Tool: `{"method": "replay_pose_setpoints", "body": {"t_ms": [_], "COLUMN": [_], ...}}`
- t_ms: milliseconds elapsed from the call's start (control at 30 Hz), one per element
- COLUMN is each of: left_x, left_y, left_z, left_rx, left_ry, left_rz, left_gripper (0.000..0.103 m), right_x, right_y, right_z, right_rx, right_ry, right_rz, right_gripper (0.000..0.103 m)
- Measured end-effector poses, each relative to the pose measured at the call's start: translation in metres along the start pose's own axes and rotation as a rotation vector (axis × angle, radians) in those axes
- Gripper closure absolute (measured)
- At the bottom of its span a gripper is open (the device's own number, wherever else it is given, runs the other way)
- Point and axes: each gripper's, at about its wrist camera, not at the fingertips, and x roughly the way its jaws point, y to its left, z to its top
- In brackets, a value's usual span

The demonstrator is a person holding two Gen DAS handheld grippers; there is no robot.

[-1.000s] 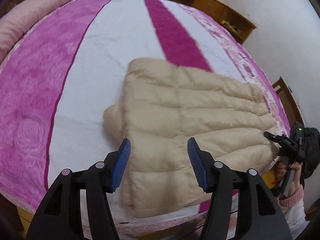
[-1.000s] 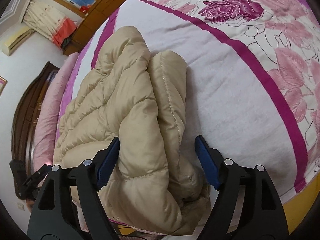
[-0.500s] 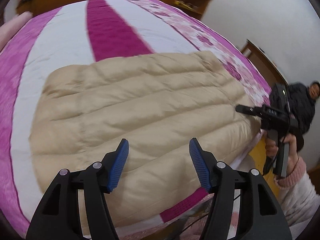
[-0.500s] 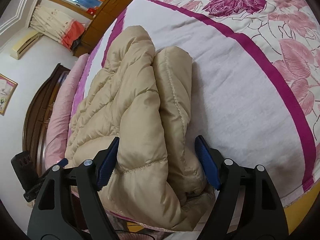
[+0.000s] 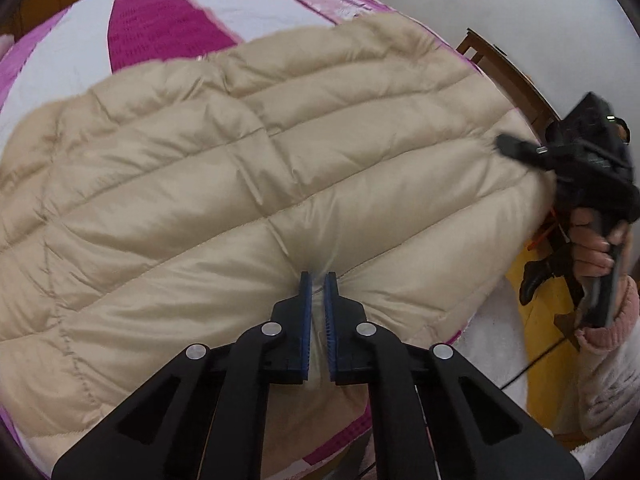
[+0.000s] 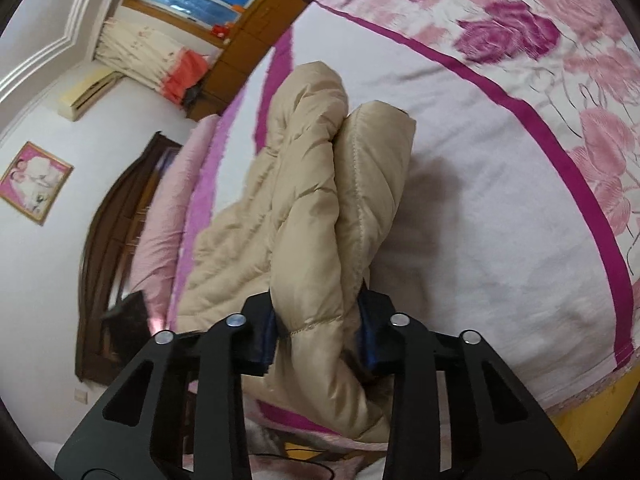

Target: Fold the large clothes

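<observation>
A beige quilted puffer jacket (image 5: 240, 168) lies folded on the bed and fills most of the left wrist view. My left gripper (image 5: 319, 280) is shut on a thin pinch of its top fabric near the bed's front edge. In the right wrist view the jacket's (image 6: 312, 200) thick folded end bulges up between the blue pads. My right gripper (image 6: 316, 320) is closing its jaws on this bundle, and the pads press into it on both sides. The right gripper (image 5: 516, 148) also shows in the left wrist view, at the jacket's right end.
The bed's pink and white blanket (image 5: 160, 12) spreads beyond the jacket. A hand in a pink-cuffed sleeve (image 5: 604, 344) holds the right tool over yellow floor (image 5: 536, 320). A wooden chair (image 5: 508, 72) stands by the wall. A dark headboard (image 6: 108, 240) and a pink pillow (image 6: 160, 220) lie to the left.
My left gripper came down toward the jacket's near part and shut on a pinch of fabric. My right gripper closed from wide open onto the folded end and rose a little.
</observation>
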Motion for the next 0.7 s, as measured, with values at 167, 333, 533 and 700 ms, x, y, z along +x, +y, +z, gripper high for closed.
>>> {"method": "replay_pose_setpoints", "body": {"t_ms": [167, 333, 533, 700], "left_x": [0.008, 0.011, 0.010, -0.012], "left_y": [0.007, 0.014, 0.020, 0.017], "left_z": [-0.003, -0.007, -0.010, -0.017], "left_rx": [-0.013, -0.024, -0.040, -0.029], "left_ry": [0.011, 0.008, -0.009, -0.038], "left_rz": [-0.005, -0.007, -0.003, 0.045], "left_gripper": [0.097, 0.097, 0.097, 0.097], "right_x": [-0.005, 0.004, 0.032, 0.045], "right_y": [0.050, 0.103, 0.159, 0.184], "right_z": [0.000, -0.005, -0.013, -0.018], "right_rx": [-0.089, -0.206, -0.318, -0.395], "right_ry": [0.009, 0.042, 0.086, 0.076], "right_rz": [0.029, 0.035, 0.024, -0.027], "right_gripper": [0.076, 0.077, 0.077, 0.077]}}
